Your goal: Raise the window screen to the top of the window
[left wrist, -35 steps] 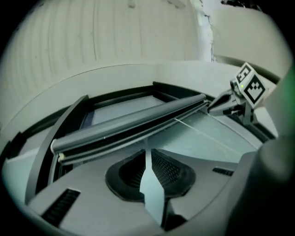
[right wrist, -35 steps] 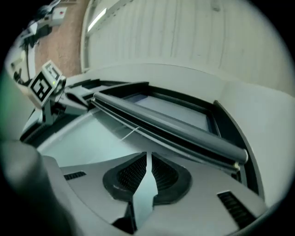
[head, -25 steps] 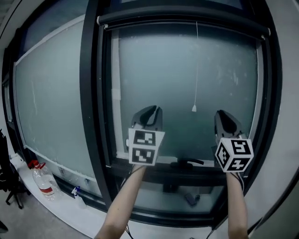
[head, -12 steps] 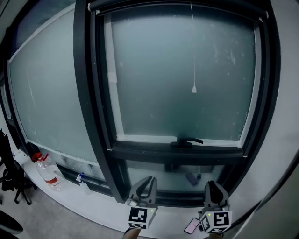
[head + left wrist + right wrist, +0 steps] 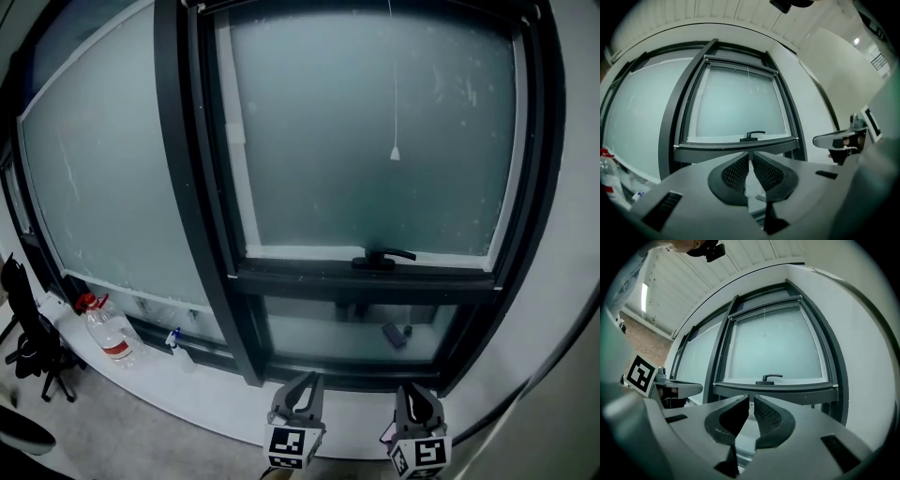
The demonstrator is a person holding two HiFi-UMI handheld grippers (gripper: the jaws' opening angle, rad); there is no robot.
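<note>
The window point(image 5: 375, 141) has a dark frame and a frosted pane. A dark roller bar point(image 5: 740, 63) point(image 5: 765, 305) runs across its top. From it hangs a thin cord with a white tip point(image 5: 395, 153). A black handle point(image 5: 380, 258) point(image 5: 752, 135) point(image 5: 769, 377) sits on the lower rail. Both grippers are low, below the window, pointing level at it. The jaws of my left gripper point(image 5: 302, 380) point(image 5: 750, 153) have just closed a little and stand shut, with nothing between them. My right gripper point(image 5: 410, 389) point(image 5: 751, 397) is also shut and empty. Neither touches the window.
A white sill point(image 5: 187, 389) runs under the window. On it stand a red-capped water bottle point(image 5: 108, 333) and a small spray bottle point(image 5: 178, 342). A dark stand point(image 5: 28, 347) is at far left. A wider frosted pane point(image 5: 103, 169) is to the left.
Both grippers have dropped from in front of the pane, at handle height, to below the window near the sill. The window now sits higher in the head view.
</note>
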